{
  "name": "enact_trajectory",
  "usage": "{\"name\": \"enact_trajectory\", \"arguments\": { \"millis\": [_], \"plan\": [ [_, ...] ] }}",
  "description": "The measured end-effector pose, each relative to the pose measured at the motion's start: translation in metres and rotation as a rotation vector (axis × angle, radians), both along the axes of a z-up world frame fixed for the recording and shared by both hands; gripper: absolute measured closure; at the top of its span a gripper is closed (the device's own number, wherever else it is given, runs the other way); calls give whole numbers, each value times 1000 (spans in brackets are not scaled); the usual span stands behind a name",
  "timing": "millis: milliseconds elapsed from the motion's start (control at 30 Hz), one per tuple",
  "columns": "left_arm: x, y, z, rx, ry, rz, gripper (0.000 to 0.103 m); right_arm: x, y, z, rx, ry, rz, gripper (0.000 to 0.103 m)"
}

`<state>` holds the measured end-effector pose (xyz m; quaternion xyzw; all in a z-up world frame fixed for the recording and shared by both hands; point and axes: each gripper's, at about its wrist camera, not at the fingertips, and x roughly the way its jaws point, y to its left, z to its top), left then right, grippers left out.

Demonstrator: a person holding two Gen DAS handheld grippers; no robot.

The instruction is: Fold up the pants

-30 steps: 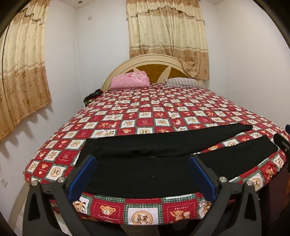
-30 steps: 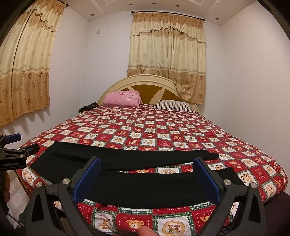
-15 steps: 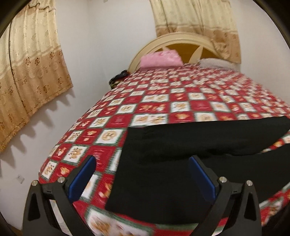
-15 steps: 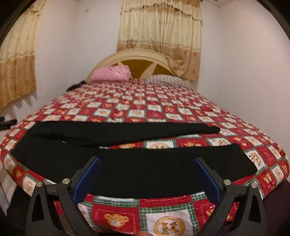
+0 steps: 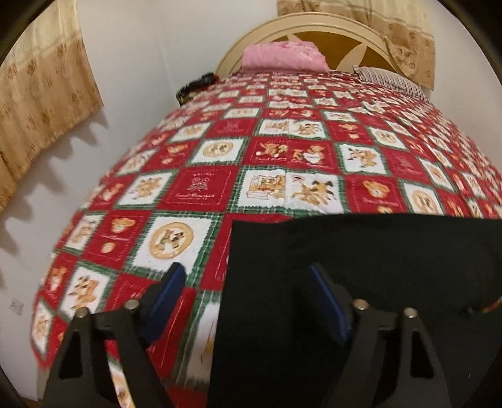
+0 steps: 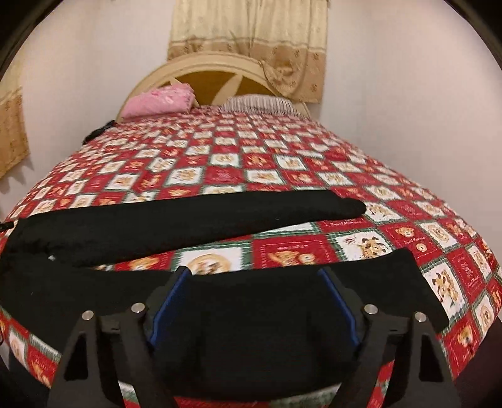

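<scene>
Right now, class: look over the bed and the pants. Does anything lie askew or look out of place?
Yes. The black pants lie flat across the quilt, but the two legs splay apart in a V, with quilt showing between them. A dark object sits at the quilt's far left edge; it is too blurred to identify.

Two wrist fisheyes low at the foot of the bed, both facing the headboard

The left wrist view sits close over the bedspread (image 5: 200,188) at the waist end of the black pants (image 5: 376,251), looking up the bed toward the headboard (image 5: 313,23). The right wrist view hangs just as low over the cuff end of the nearer leg, facing the same way. Both share the pants (image 6: 188,219), the pink pillow (image 5: 282,56) and the striped pillow (image 6: 260,103).
</scene>
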<state>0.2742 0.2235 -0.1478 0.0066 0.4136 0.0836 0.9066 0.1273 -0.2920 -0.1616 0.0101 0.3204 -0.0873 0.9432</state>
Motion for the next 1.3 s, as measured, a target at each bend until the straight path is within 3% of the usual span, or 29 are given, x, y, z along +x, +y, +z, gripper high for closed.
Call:
{"name": "enact_trajectory", "arguments": {
  "millis": [200, 300, 533, 667, 900, 1000, 1100, 1167, 1267, 1300],
  "plan": [
    [35, 15, -10, -85, 35, -19, 29, 27, -20, -2, 24, 27, -36, 21],
    [50, 20, -20, -125, 65, -31, 46, 42, -29, -2, 21, 39, -42, 27],
    [62, 23, -33, -194, 84, -71, 59, 77, -57, 6, -11, 37, -77, 28],
    [63, 25, -33, -195, 81, -72, 60, 97, -80, 8, -4, 54, -117, 34],
    [59, 22, -26, -148, 67, -97, 61, 117, -119, 4, 76, 84, -185, 35],
    [58, 25, -28, -168, 67, -92, 61, 121, -126, -2, 84, 102, -189, 35],
    [59, 28, -29, -177, 68, -69, 50, 124, -132, -10, 113, 135, -183, 35],
    [61, 28, -33, -173, 69, -84, 50, 126, -135, -14, 125, 149, -178, 35],
    [62, 25, -35, -184, 73, -106, 52, 128, -138, -14, 97, 144, -187, 35],
    [62, 24, -35, -184, 74, -114, 59, 130, -140, -14, 94, 144, -191, 35]
  ]
}}
